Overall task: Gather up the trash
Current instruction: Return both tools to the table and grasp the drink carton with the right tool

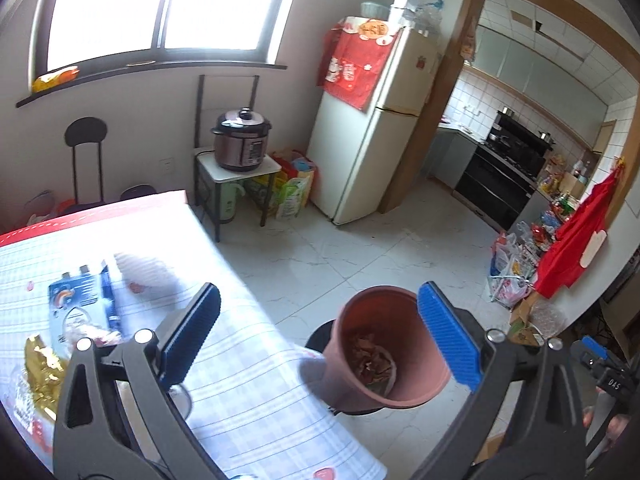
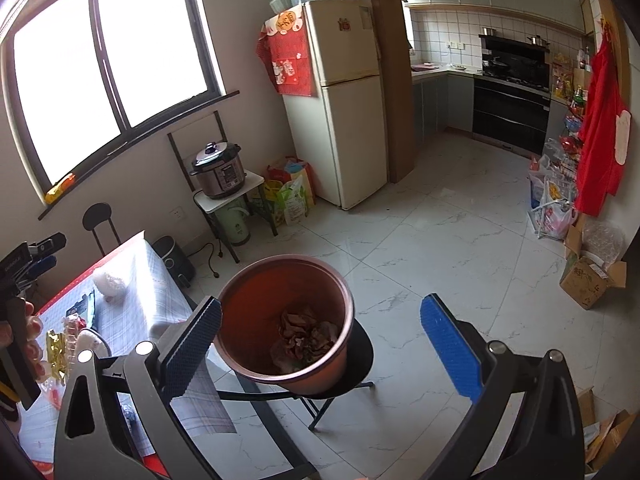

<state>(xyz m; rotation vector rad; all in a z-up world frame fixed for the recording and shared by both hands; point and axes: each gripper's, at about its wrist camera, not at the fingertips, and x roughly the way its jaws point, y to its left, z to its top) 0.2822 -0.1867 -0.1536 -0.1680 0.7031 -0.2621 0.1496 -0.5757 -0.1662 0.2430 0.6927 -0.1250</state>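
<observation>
Both hand-held grippers, left [image 1: 320, 332] and right [image 2: 320, 344], gape wide, holding nothing. Brown bin [image 2: 256, 316] sits on stool [image 2: 362, 356] beside table [image 1: 248, 380]. Wrappers [image 1: 44, 360] lie on table.

Bin [image 2: 286, 320] mouth open — table [image 2: 152, 280] beside

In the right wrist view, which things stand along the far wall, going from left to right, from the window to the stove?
Window → pressure cooker on its small stand → colourful bags on the floor → fridge → wooden door frame → black stove.
</observation>
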